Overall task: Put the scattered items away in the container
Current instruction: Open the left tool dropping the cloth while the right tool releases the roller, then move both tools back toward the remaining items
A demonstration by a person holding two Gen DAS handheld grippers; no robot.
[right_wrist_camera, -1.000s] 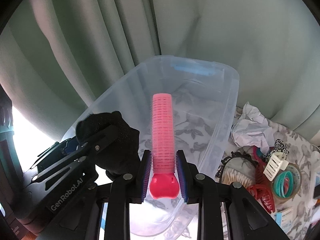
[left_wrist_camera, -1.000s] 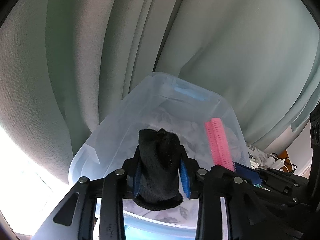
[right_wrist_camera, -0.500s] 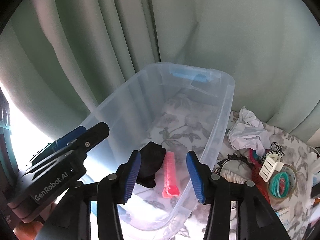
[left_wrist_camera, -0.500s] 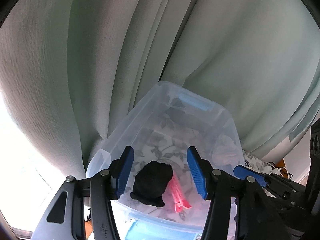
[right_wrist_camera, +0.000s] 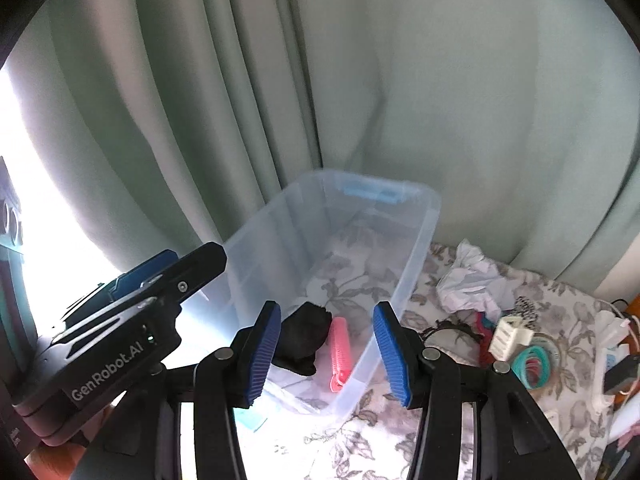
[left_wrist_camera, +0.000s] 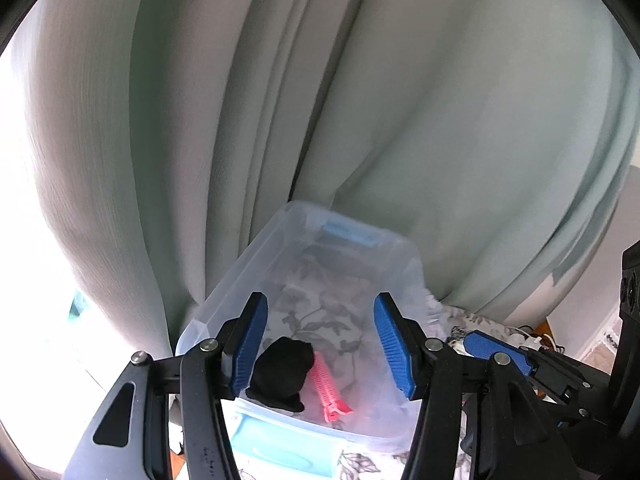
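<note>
Right wrist view: the black cloth bundle (right_wrist_camera: 305,336) and pink hair roller (right_wrist_camera: 340,354) lie touching at the near end of the clear container (right_wrist_camera: 416,248), its far half bare. Both the right gripper (right_wrist_camera: 324,354) and left gripper (left_wrist_camera: 318,346) hang spread and empty above the near rim. The curtain (right_wrist_camera: 460,100) stands close behind the far rim, with clutter (right_wrist_camera: 516,340) just beside the right wall.

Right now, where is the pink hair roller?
The pink hair roller lies on the floor of the clear plastic bin, at its near end, touching or almost touching the black fabric bundle on its left in both wrist views.
</note>
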